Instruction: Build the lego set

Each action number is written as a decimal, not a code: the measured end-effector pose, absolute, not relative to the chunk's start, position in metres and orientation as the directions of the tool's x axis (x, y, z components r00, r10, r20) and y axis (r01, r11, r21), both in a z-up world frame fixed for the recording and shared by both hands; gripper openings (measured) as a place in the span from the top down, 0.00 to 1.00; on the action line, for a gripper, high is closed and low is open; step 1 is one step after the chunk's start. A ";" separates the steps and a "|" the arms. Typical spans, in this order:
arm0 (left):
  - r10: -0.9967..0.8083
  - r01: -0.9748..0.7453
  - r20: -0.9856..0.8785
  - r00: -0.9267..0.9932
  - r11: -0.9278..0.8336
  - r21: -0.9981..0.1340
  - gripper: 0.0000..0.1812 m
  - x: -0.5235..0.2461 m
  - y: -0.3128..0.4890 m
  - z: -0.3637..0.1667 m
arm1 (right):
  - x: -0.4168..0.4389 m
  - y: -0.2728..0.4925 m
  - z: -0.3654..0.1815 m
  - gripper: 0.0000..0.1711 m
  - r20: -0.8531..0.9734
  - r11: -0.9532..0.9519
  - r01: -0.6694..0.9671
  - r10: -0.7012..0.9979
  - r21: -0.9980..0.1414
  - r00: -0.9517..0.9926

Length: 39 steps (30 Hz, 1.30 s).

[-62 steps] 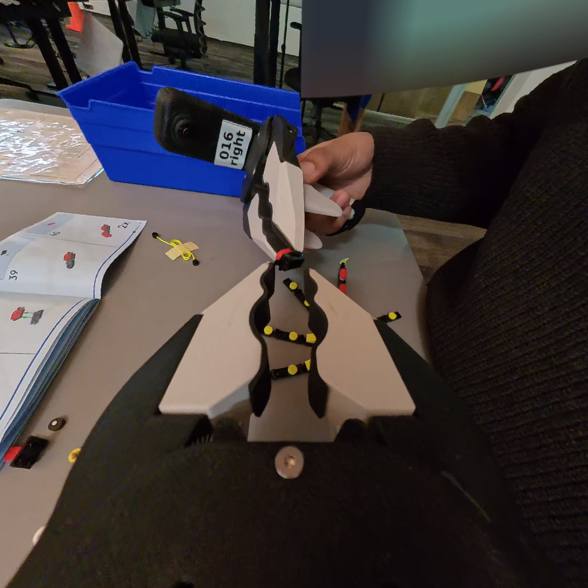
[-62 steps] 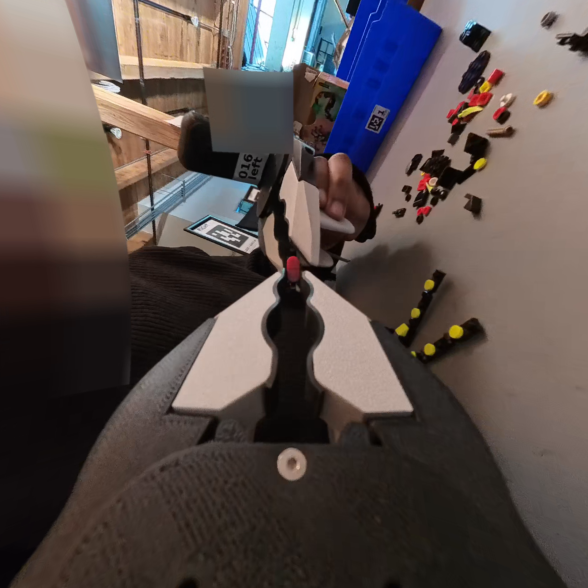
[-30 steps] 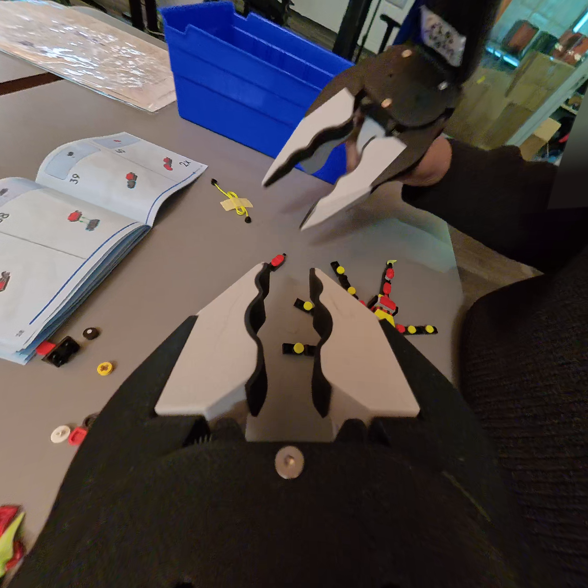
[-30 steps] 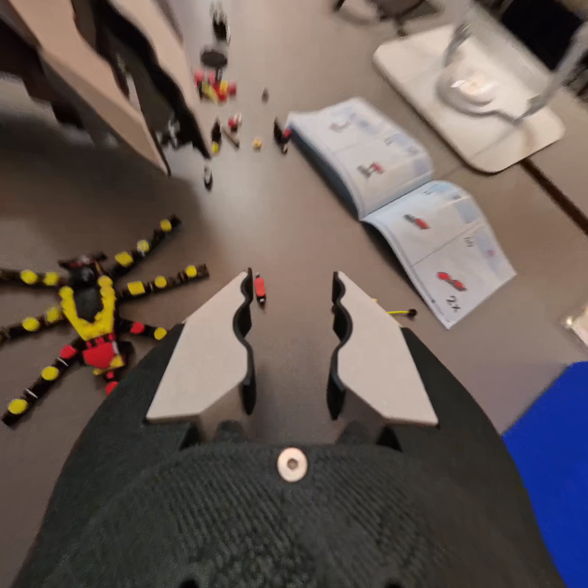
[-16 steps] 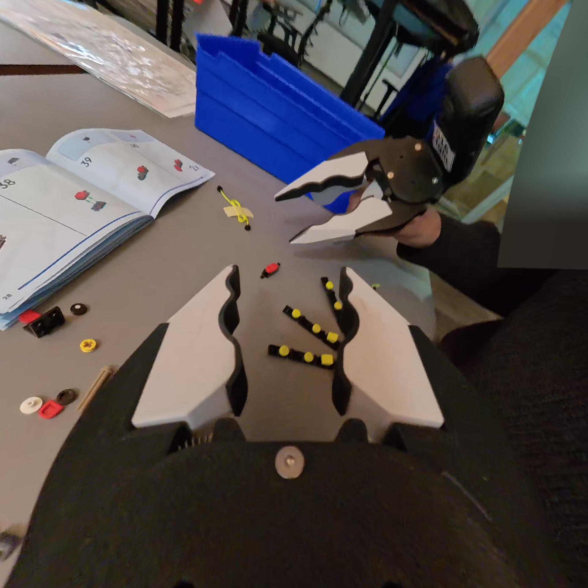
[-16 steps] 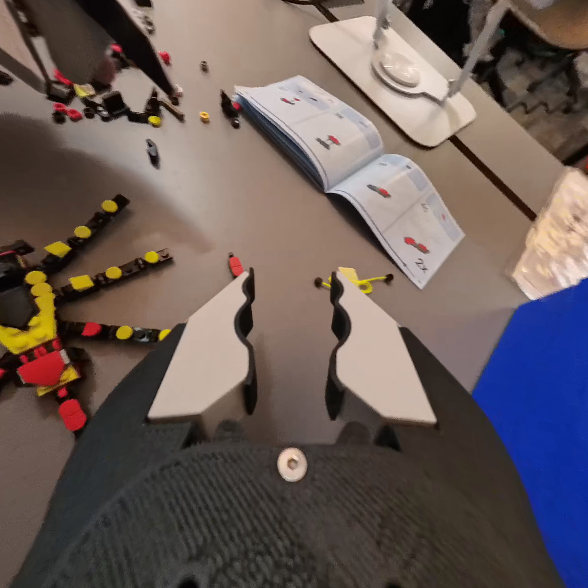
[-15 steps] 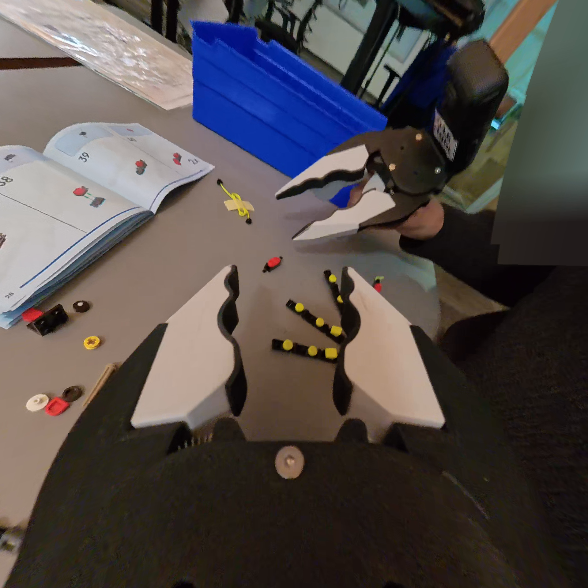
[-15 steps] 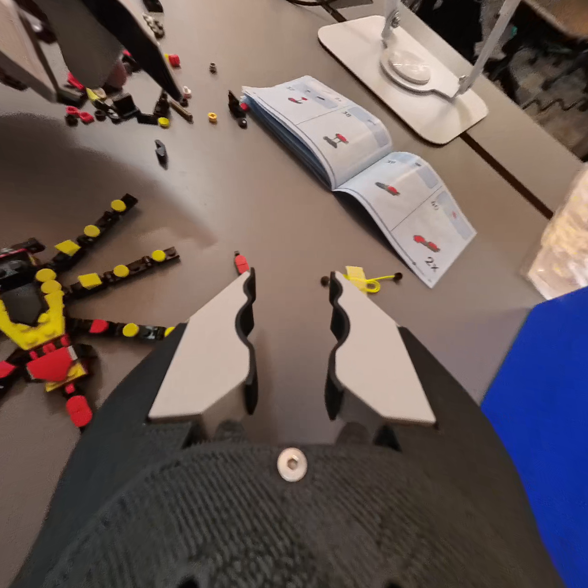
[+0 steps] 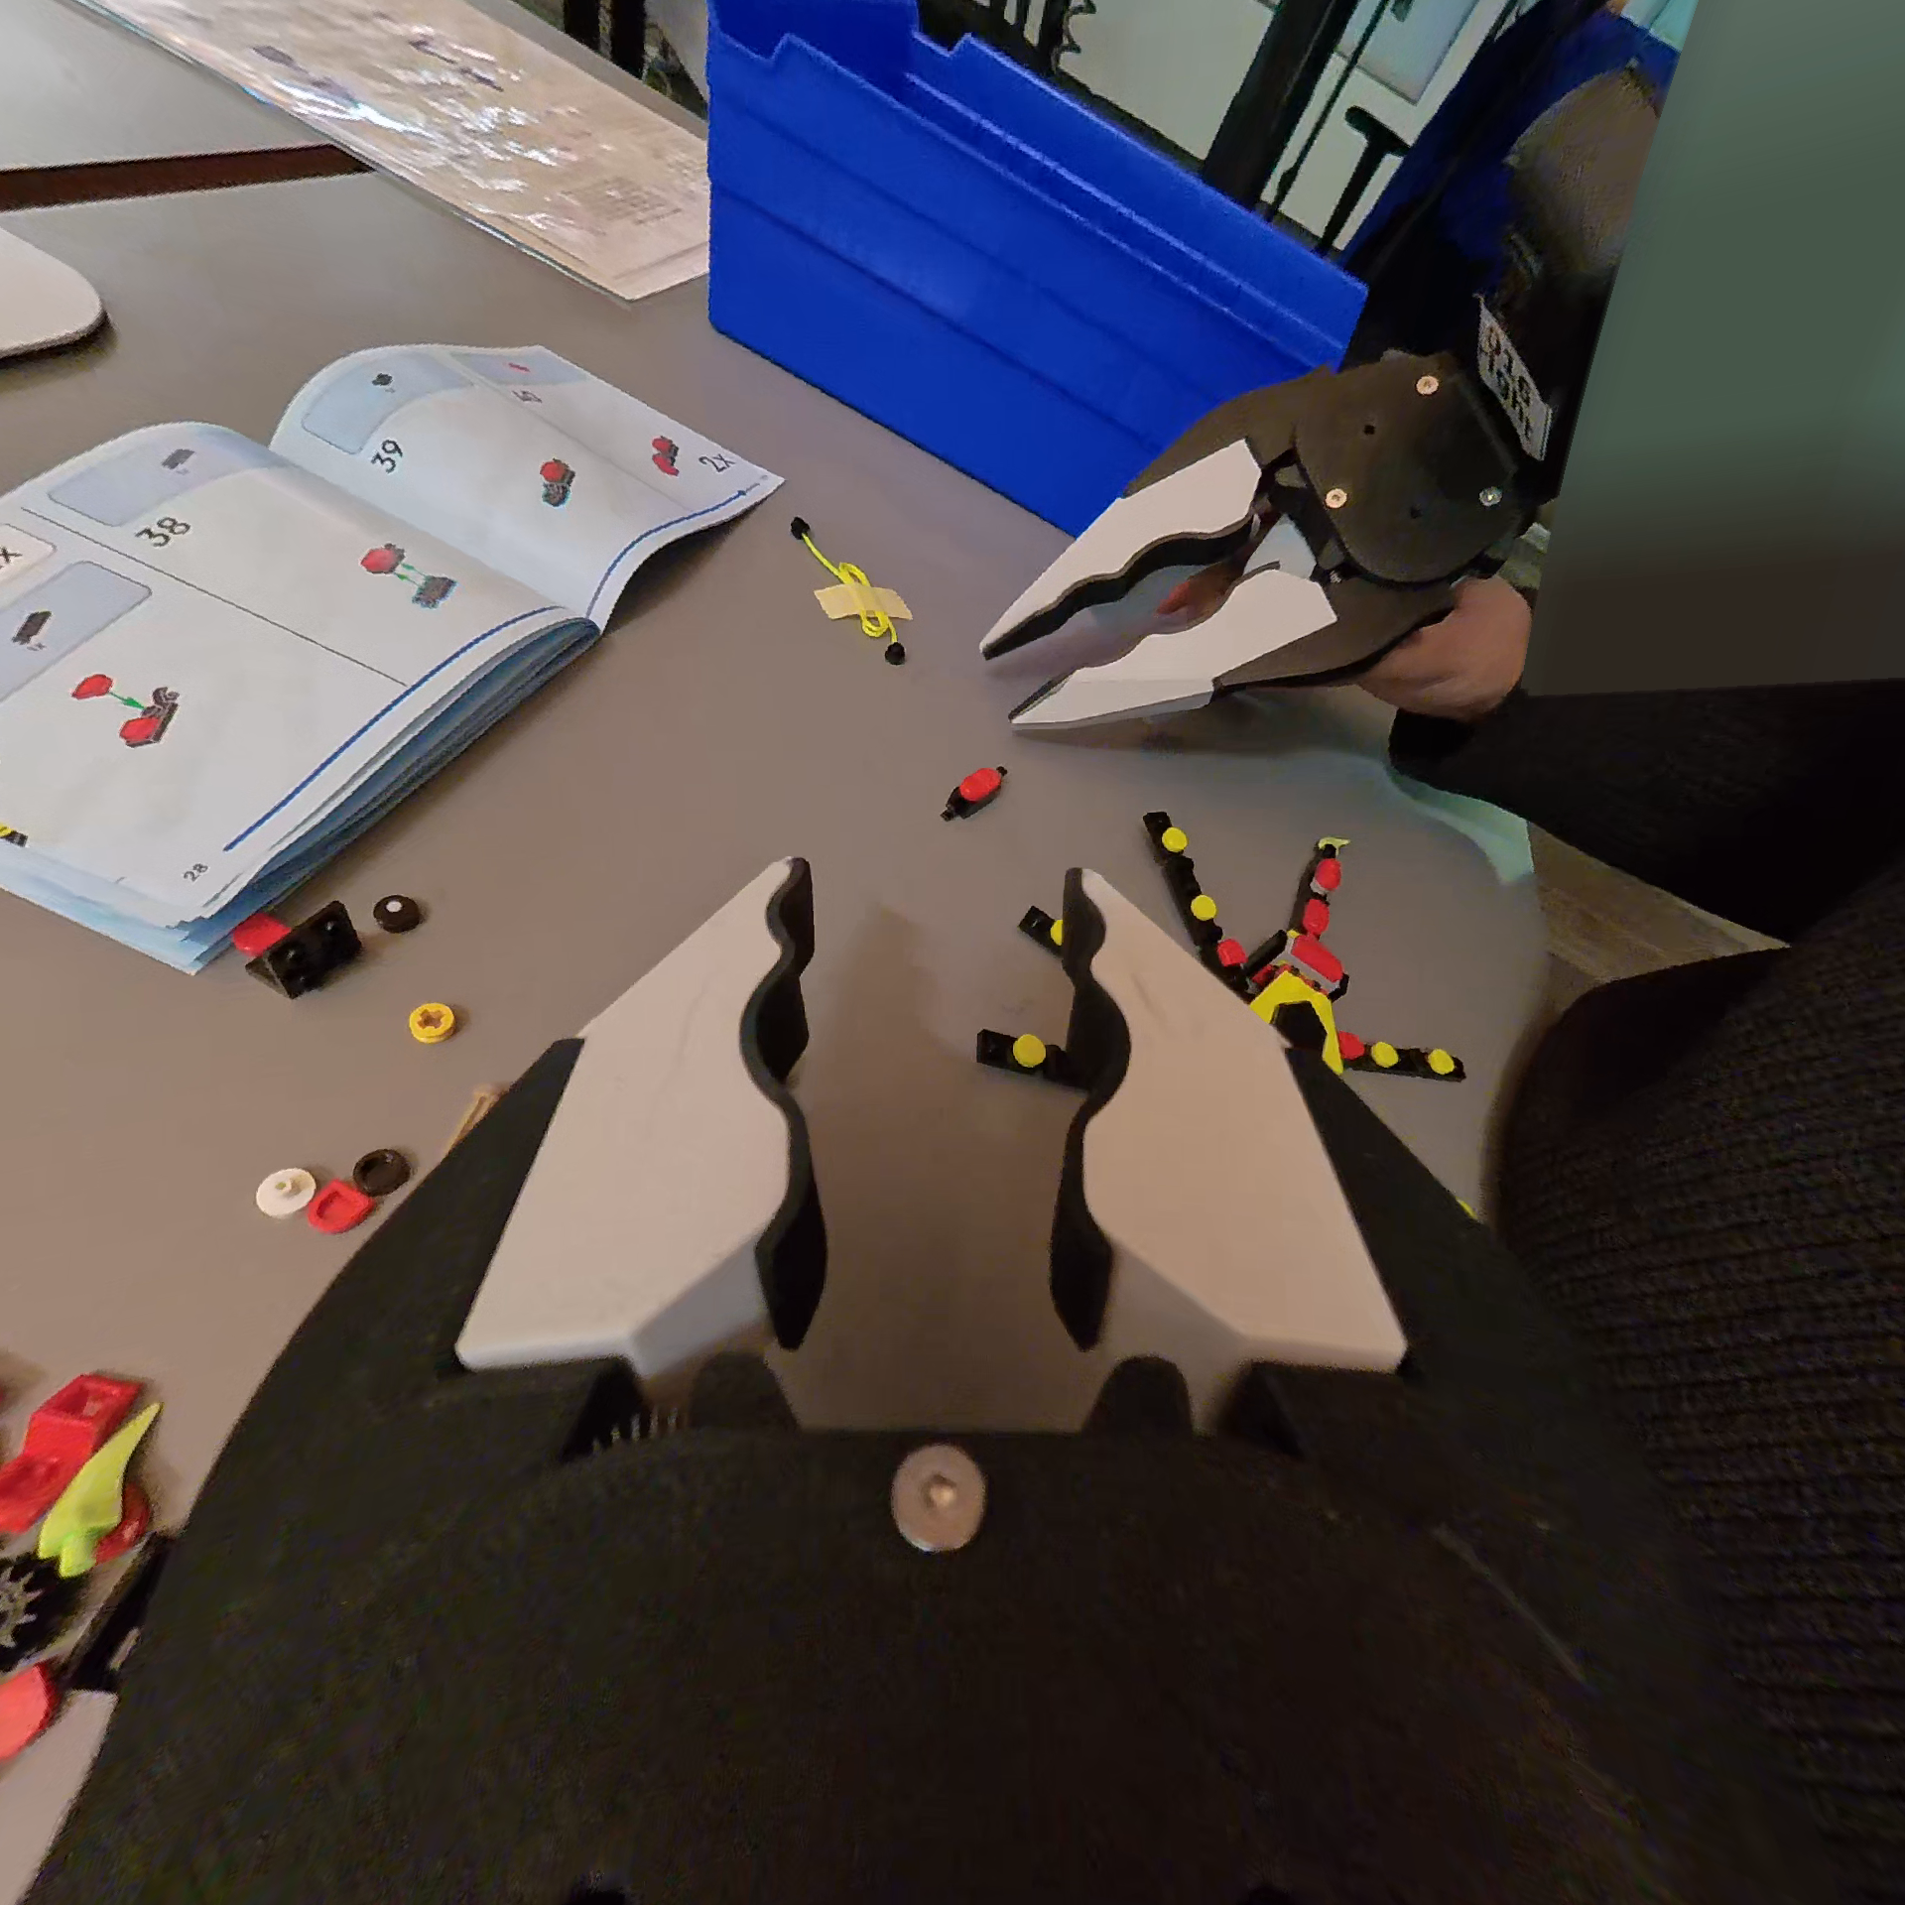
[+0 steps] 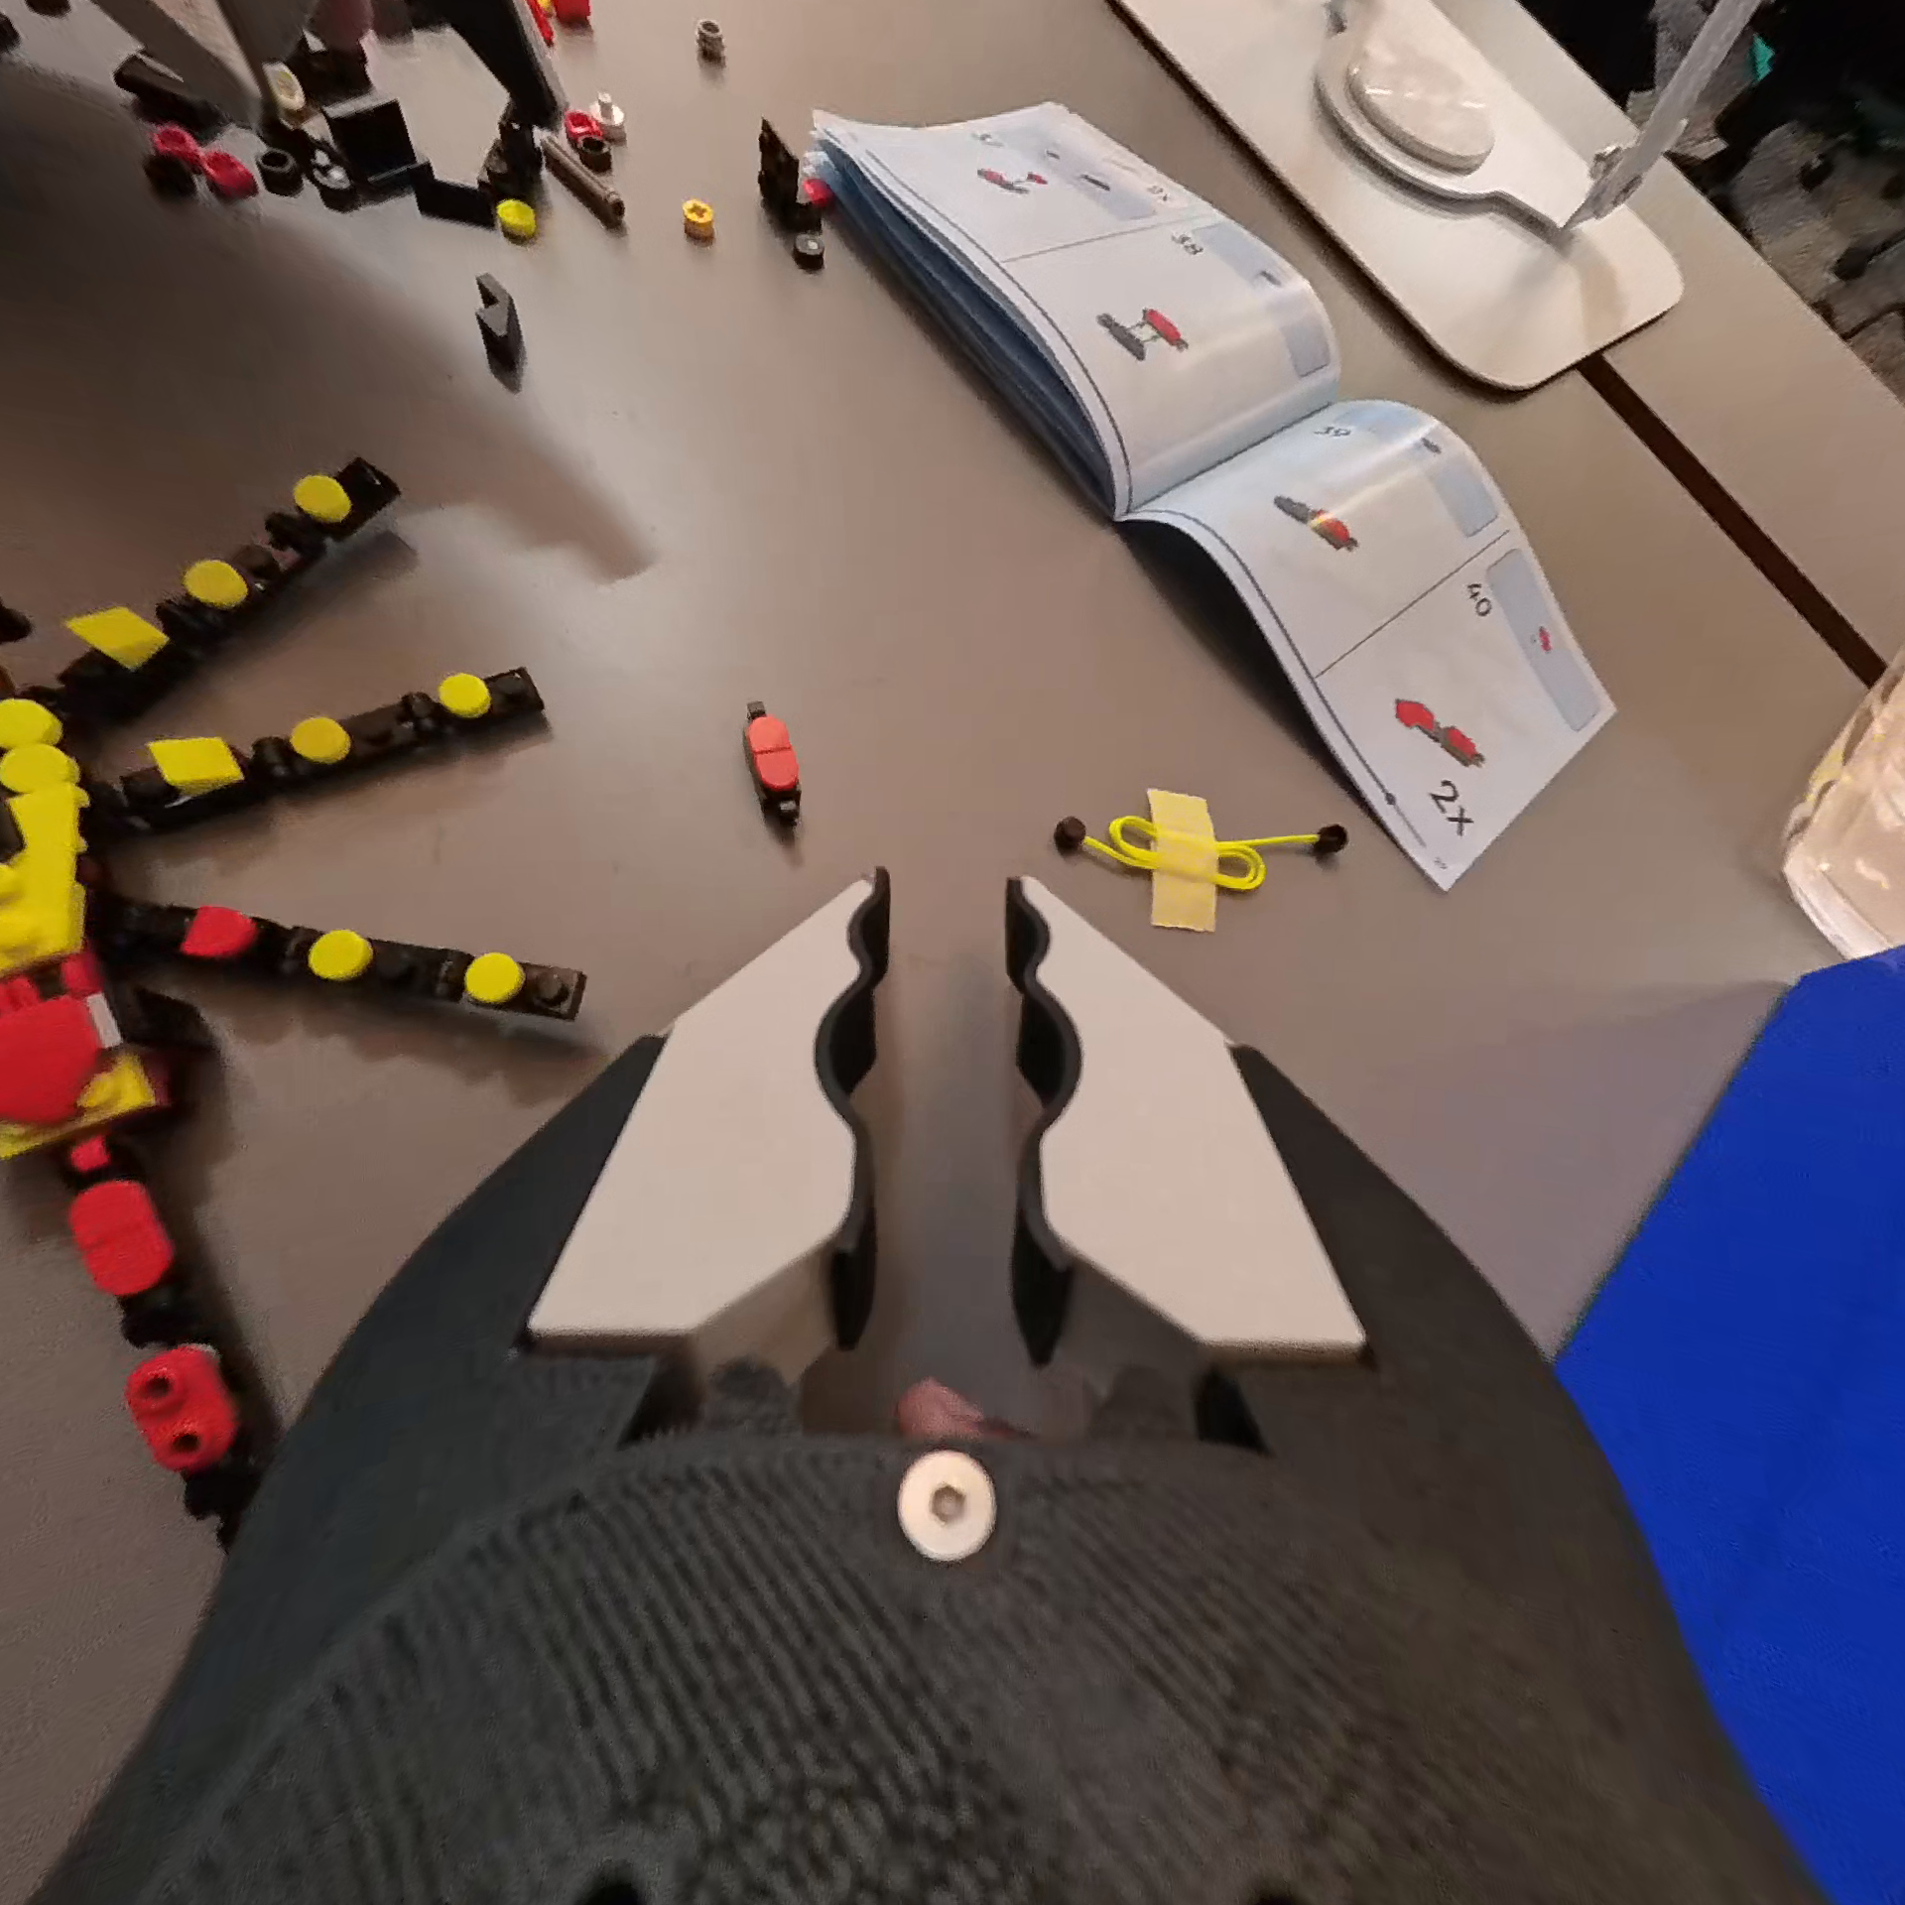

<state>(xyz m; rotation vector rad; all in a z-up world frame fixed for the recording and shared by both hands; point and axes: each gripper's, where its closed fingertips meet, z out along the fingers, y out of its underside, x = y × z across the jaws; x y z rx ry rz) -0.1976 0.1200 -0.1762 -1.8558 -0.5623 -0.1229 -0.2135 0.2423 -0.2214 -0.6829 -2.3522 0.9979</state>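
Observation:
A black, yellow and red lego spider (image 9: pixel 1289 990) lies on the grey table, also in the right wrist view (image 10: pixel 41 856), where its legs fan out on the left. A small red-and-black piece (image 9: pixel 974 792) lies loose between the two grippers, just ahead of my right gripper's tips (image 10: pixel 773 758). My left gripper (image 9: pixel 936 876) is open and empty above the table, with the spider's legs beside its right finger. My right gripper (image 10: pixel 946 884) is open with a narrow gap, empty and low over the table; it also shows in the left wrist view (image 9: pixel 1000 682).
An open instruction booklet (image 9: pixel 309 619) (image 10: pixel 1185 361) lies on the table. A yellow string with tape (image 9: pixel 861 603) (image 10: pixel 1185 850) lies near it. A blue bin (image 9: pixel 979 258) stands behind. Loose pieces (image 9: pixel 309 943) (image 10: pixel 412 155) lie scattered. A lamp base (image 10: pixel 1495 206) stands far off. Left tips to right tips: about 15 centimeters. Measured from the fingertips, the small red-and-black piece (image 9: pixel 974 792) is 4 centimeters or so from the right gripper and 10 centimeters from the left. Look for it in the right wrist view (image 10: pixel 756 738) too.
My right gripper has come down low over the table near the small red-and-black piece, and its jaws have narrowed. My left gripper's jaws stand wider than a second ago.

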 end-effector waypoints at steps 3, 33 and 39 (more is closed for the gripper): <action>0.325 0.440 0.354 0.877 -0.248 -0.863 0.75 -0.199 0.119 -0.177 | -0.214 0.243 -0.221 0.88 0.241 0.603 0.251 0.615 -0.757 -0.751; 0.355 0.449 0.351 0.867 -0.247 -0.859 0.77 -0.204 0.115 -0.180 | -0.203 0.231 -0.219 0.87 0.100 0.530 0.300 0.600 -0.793 -0.794; 0.358 0.449 0.350 0.865 -0.246 -0.859 0.77 -0.204 0.115 -0.180 | -0.204 0.232 -0.219 0.87 0.094 0.523 0.306 0.606 -0.796 -0.790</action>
